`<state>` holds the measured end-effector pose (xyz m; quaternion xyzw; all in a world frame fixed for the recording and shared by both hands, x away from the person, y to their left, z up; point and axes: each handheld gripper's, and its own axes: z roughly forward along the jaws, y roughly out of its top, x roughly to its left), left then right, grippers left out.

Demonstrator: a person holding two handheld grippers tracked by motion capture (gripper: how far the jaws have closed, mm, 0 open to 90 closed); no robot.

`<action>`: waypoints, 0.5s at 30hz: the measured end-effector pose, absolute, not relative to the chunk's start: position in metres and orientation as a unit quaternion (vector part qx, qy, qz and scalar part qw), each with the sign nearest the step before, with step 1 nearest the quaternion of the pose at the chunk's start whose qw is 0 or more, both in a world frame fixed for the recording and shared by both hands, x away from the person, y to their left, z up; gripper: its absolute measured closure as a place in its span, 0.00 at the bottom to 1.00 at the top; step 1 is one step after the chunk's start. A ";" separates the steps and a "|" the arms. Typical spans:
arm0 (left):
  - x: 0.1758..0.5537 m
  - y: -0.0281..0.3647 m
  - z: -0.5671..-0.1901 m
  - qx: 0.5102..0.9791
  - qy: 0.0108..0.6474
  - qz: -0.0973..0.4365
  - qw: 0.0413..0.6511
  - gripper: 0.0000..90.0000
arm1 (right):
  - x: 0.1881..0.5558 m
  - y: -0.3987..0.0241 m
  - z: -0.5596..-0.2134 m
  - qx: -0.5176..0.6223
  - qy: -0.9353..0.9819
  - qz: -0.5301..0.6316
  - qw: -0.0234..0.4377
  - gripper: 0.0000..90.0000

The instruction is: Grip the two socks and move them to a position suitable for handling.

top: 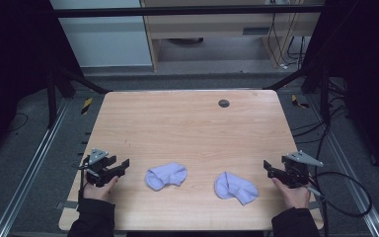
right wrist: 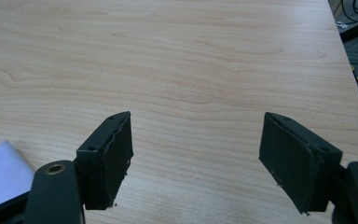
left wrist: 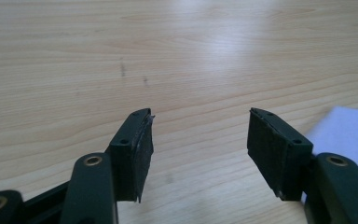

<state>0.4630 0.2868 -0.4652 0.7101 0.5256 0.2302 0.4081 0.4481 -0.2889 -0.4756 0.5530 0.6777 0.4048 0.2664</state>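
Observation:
Two pale lilac socks lie crumpled on the wooden table, near its front edge. The left sock is just right of my left gripper, which is open and holds nothing. In the left gripper view a corner of that sock shows beyond the right jaw, and the gripper has bare wood between its pads. The right sock lies left of my right gripper, also open and apart from it. The right gripper view shows the gripper over bare wood, with a piece of sock at lower left.
A small dark round inset sits near the table's far edge. Metal rails run along the floor on both sides, and cables trail off to the right. The table's right edge lies close to the right gripper.

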 end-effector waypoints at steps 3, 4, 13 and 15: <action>0.460 0.277 -0.463 0.716 0.514 0.230 0.414 0.43 | 0.447 -0.288 -0.473 0.549 0.680 0.402 0.275 0.29; 0.458 0.273 -0.461 0.718 0.511 0.230 0.413 0.43 | 0.446 -0.288 -0.472 0.547 0.681 0.399 0.281 0.30; 0.452 0.250 -0.453 0.731 0.481 0.227 0.428 0.40 | 0.441 -0.278 -0.463 0.529 0.690 0.391 0.303 0.33; 0.450 0.244 -0.452 0.734 0.475 0.225 0.430 0.39 | 0.440 -0.275 -0.461 0.529 0.690 0.393 0.298 0.33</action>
